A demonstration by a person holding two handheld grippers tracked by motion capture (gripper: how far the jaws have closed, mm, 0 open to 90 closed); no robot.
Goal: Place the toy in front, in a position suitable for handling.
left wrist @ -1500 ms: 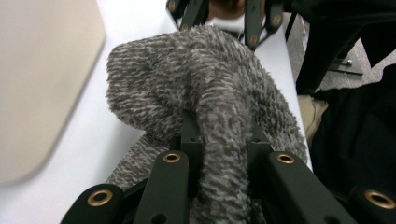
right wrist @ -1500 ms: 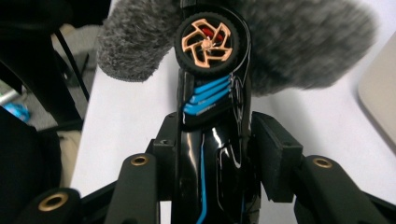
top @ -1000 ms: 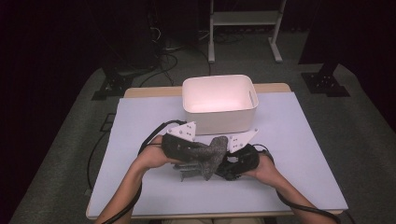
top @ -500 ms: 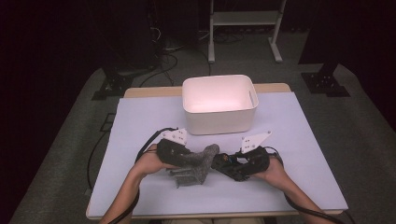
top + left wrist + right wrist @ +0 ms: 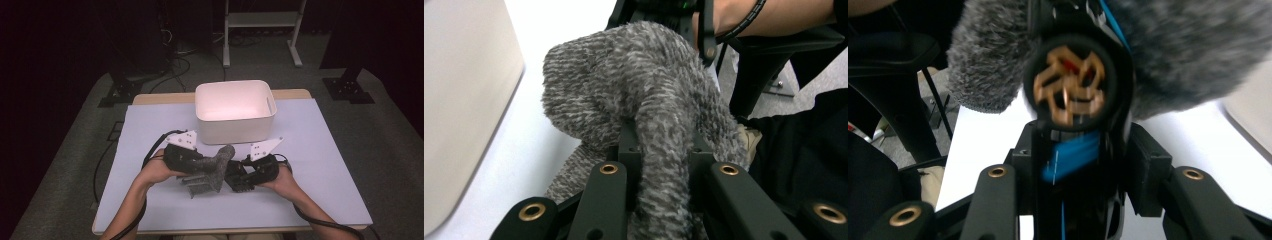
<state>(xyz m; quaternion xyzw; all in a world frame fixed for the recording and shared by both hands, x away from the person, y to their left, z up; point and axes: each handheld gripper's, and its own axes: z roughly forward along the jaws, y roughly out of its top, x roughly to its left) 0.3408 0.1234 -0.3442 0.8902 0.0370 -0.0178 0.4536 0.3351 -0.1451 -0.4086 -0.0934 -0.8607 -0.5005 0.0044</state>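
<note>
- Near the front middle of the table, the left gripper and the right gripper face each other, with a grey knitted sock bunched between them.
- Seen from the left gripper view, the left gripper has its jaws closed down tight on a fold of the sock; the knit runs up between the two black jaws and bulges above and beyond them.
- Seen from the right gripper view, the right gripper has its jaws part open around a dark, round-ended object with coppery metal inside and a blue strip beneath; what it is cannot be told, and the blur hides whether the pads press on it.
- Fuzzy grey sock lies over and behind that object, spreading to both sides of the jaws.
- Behind the grippers stands a white bin, near the far edge of the table; its visible inside holds nothing.
- From the high view, the sock hangs from between the grippers, its lower end by the table surface just in front of them, well short of the bin.
</note>
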